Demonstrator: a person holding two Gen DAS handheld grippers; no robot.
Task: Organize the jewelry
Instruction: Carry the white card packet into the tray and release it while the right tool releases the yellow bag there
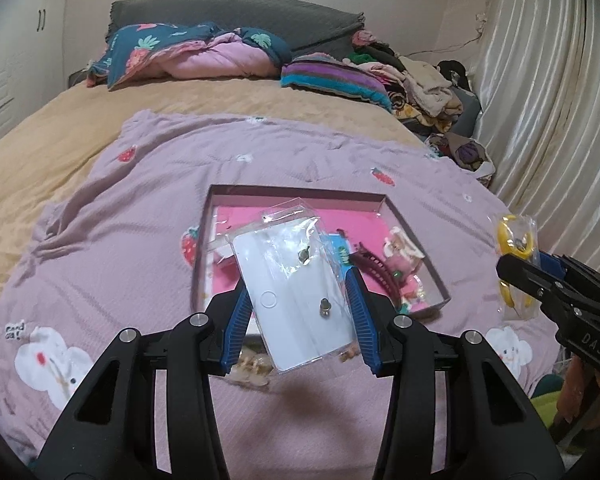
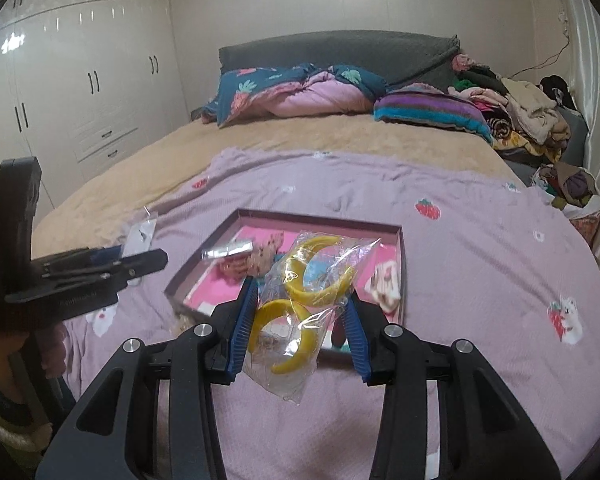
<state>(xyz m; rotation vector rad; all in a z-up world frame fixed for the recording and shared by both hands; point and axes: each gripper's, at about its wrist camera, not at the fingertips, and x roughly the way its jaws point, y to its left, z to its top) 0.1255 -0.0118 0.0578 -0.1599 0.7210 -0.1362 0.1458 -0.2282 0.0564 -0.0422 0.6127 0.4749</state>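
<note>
My left gripper is shut on a clear packet with a white card bearing earrings, held above the near edge of the open box. My right gripper is shut on a clear bag of yellow hoop earrings, held over the box's near side. The box has a pink floor and holds a dark red hair clip, plush hair pieces and other small items. Each gripper shows in the other's view, the right one at the right edge, the left one at the left.
The box lies on a lilac strawberry-print blanket on a tan bed. Small hair clips lie on the blanket by the box. Pillows and a quilt are at the headboard, a clothes pile and curtain at right, wardrobes at left.
</note>
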